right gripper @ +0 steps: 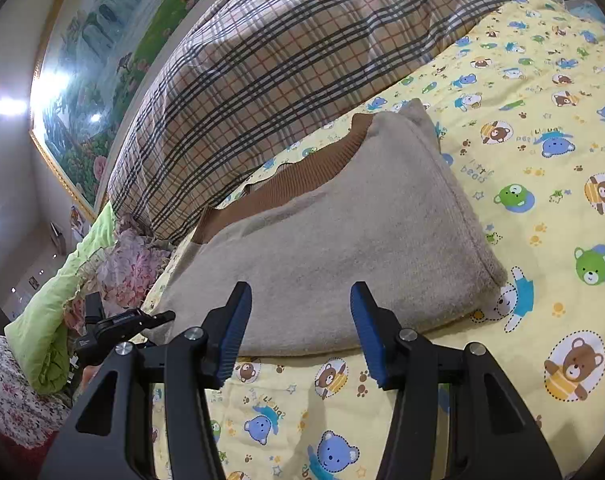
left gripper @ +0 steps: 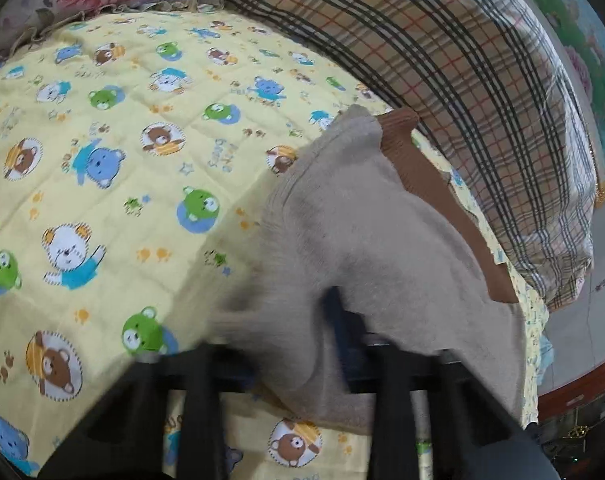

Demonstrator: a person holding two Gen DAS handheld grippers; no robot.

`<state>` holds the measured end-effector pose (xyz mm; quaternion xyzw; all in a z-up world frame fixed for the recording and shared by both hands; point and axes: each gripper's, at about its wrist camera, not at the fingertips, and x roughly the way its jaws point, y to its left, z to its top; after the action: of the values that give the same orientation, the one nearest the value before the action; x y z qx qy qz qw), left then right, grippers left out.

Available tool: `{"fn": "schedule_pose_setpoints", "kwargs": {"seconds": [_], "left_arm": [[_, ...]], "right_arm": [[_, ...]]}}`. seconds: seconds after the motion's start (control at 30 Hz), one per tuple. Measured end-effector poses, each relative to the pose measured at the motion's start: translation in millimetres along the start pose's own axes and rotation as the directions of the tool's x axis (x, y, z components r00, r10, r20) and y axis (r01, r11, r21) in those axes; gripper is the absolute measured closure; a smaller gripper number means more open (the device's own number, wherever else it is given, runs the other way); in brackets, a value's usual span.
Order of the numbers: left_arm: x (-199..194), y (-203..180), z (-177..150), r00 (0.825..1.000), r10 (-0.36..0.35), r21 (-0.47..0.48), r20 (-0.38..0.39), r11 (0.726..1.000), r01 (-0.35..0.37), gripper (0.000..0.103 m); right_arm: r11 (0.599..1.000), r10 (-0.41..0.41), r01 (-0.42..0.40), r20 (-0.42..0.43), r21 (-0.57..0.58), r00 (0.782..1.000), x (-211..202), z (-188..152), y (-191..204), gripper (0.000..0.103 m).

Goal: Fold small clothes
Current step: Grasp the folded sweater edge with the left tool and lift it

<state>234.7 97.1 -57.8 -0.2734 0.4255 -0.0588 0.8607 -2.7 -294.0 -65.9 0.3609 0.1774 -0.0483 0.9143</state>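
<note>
A small beige knitted garment (left gripper: 382, 220) with a brown ribbed trim (left gripper: 418, 168) lies folded on the yellow bear-print quilt (left gripper: 122, 184). My left gripper (left gripper: 326, 320) is shut on its near edge, and the bunched cloth drapes over the fingers and hides the tips. In the right wrist view the same garment (right gripper: 342, 220) lies flat, and the left gripper (right gripper: 158, 316) pinches its left corner. My right gripper (right gripper: 300, 320) stands open over the garment's near edge, its blue pads (right gripper: 234, 328) apart with nothing pressed between them.
A plaid pillow (right gripper: 262, 72) lies along the far side of the garment, close to the brown trim. A floral pillow (right gripper: 122, 264) and a green blanket (right gripper: 50, 312) sit at the left. A framed painting (right gripper: 102, 60) hangs behind. The quilt (right gripper: 542, 200) spreads to the right.
</note>
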Motion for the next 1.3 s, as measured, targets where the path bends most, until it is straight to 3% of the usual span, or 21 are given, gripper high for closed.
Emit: {"fn": "schedule_pose_setpoints", "kwargs": {"seconds": [0.2,0.4,0.57,0.67,0.73,0.77,0.8,0.87,0.93,1.0,1.07,1.1,1.23,1.3], "left_arm": [[-17,-44,4,0.997,-0.053,0.125,0.056,0.991,0.045,0.093],[-27,-118,-14,0.984,-0.175,0.299,0.043,0.942,0.154,0.095],[-17,-171,-52,0.966,-0.251,0.396,-0.064,0.882,0.255,0.095],[-4,-184,-80,0.962,-0.239,0.463,-0.135,0.843,0.274,0.095],[12,-183,-94,0.960,-0.208,0.483,-0.188,0.831,0.275,0.095],[19,-179,-98,0.958,-0.196,0.478,-0.211,0.834,0.276,0.095],[25,-175,-99,0.956,-0.187,0.465,-0.227,0.842,0.275,0.095],[29,-169,-99,0.952,-0.191,0.446,-0.240,0.849,0.283,0.095],[30,-166,-97,0.948,-0.203,0.436,-0.247,0.850,0.296,0.094],[30,-167,-95,0.945,-0.208,0.435,-0.251,0.848,0.302,0.094],[32,-168,-95,0.945,-0.207,0.437,-0.255,0.847,0.303,0.094],[33,-169,-95,0.945,-0.203,0.438,-0.257,0.847,0.301,0.094],[37,-168,-93,0.943,-0.208,0.423,-0.261,0.853,0.305,0.094],[39,-170,-93,0.943,-0.205,0.421,-0.262,0.855,0.303,0.094]], "right_arm": [[1.000,0.009,-0.009,0.018,0.012,1.000,-3,1,-3,0.050],[0.999,0.027,-0.029,0.046,0.038,0.999,-8,1,-6,0.050],[0.995,0.042,-0.050,0.086,0.091,0.995,-16,6,-14,0.050],[0.986,0.074,-0.085,0.084,0.142,0.994,-16,21,-21,0.050],[0.988,0.064,-0.070,0.050,0.136,0.997,-7,37,-19,0.050],[0.988,0.073,-0.071,-0.007,0.134,0.997,8,50,-16,0.045],[0.986,0.096,-0.090,-0.039,0.141,0.995,18,57,-15,0.032],[0.965,0.206,-0.183,-0.113,0.188,0.972,51,75,-11,0.016],[0.963,0.232,-0.200,-0.179,0.183,0.956,79,85,-1,0.015],[0.967,0.245,-0.210,-0.317,0.141,0.916,120,91,15,0.014],[0.968,0.247,-0.209,-0.371,0.140,0.895,150,92,25,0.014],[0.956,0.287,-0.237,-0.394,0.173,0.873,166,94,28,0.014],[0.916,0.394,-0.324,-0.369,0.237,0.842,194,106,42,0.014],[0.930,0.362,-0.305,-0.385,0.203,0.849,204,110,49,0.015]]}}
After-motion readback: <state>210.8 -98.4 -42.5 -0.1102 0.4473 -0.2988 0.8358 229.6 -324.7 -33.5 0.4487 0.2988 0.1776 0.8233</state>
